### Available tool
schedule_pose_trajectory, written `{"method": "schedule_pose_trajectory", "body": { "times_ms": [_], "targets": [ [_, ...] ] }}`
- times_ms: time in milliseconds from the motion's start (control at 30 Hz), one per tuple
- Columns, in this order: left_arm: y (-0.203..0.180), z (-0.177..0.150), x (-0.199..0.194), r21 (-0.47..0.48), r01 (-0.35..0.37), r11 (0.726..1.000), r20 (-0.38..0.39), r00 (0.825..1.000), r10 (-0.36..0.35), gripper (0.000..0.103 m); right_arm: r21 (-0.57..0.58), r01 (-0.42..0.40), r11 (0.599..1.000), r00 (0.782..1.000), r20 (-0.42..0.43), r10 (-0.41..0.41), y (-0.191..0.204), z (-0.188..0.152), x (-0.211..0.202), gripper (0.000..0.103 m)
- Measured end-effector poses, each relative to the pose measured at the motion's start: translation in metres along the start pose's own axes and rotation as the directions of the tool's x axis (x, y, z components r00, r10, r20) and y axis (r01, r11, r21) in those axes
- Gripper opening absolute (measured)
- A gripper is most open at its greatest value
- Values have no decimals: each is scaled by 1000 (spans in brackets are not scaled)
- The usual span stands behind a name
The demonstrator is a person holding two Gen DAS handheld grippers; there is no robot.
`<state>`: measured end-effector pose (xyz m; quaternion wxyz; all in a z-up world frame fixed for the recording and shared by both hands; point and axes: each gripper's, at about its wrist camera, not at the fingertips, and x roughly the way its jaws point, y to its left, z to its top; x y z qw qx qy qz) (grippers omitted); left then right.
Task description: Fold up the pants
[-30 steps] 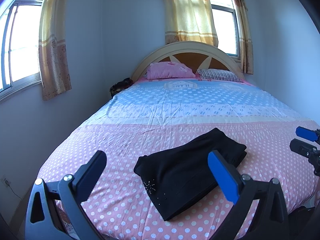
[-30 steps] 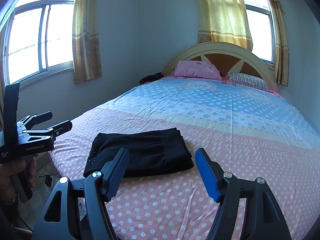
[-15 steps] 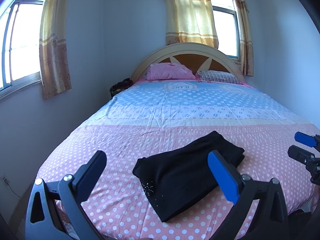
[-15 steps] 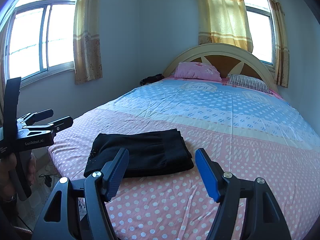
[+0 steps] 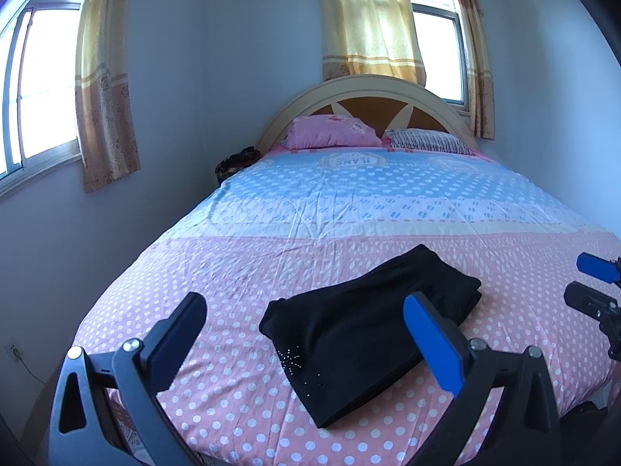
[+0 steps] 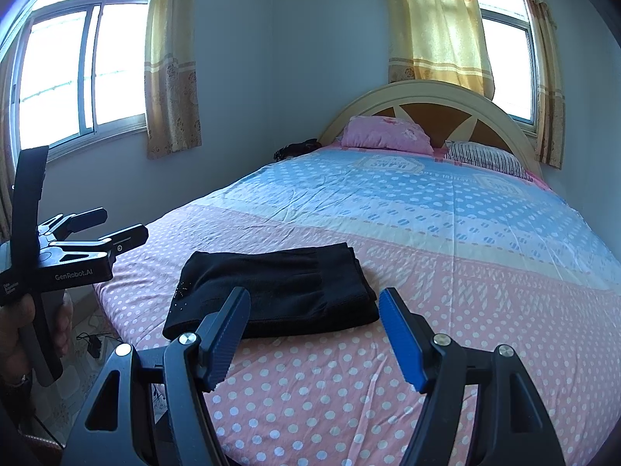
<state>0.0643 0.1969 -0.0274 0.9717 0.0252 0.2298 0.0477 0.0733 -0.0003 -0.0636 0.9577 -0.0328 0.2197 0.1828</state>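
Black pants (image 5: 368,330) lie folded flat on the bed (image 5: 349,209); both grippers gape wide, empty.

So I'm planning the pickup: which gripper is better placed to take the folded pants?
Probably the left gripper: open, with the pants between its fingers in its view. The right gripper, also open, looks further off.

daylit via windows (image 5: 39,89) | panes blown out | fisheye edge warp
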Motion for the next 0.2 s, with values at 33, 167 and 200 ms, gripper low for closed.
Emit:
{"method": "schedule_pose_trajectory", "body": {
  "times_ms": [33,167,200],
  "targets": [
    [0,-1,-1,5,-6,1000,4,1000,6,103,-2,0,1000,1000,0,0,0,0,0,70],
    [-2,-1,-1,9,-6,1000,13,1000,6,103,-3,-1,1000,1000,2,1,0,-2,-1,70],
    [-2,-1,1,12,9,1000,2,1000,-9,103,-2,-1,1000,1000,3,1,0,-2,-1,70]
  ]
}}
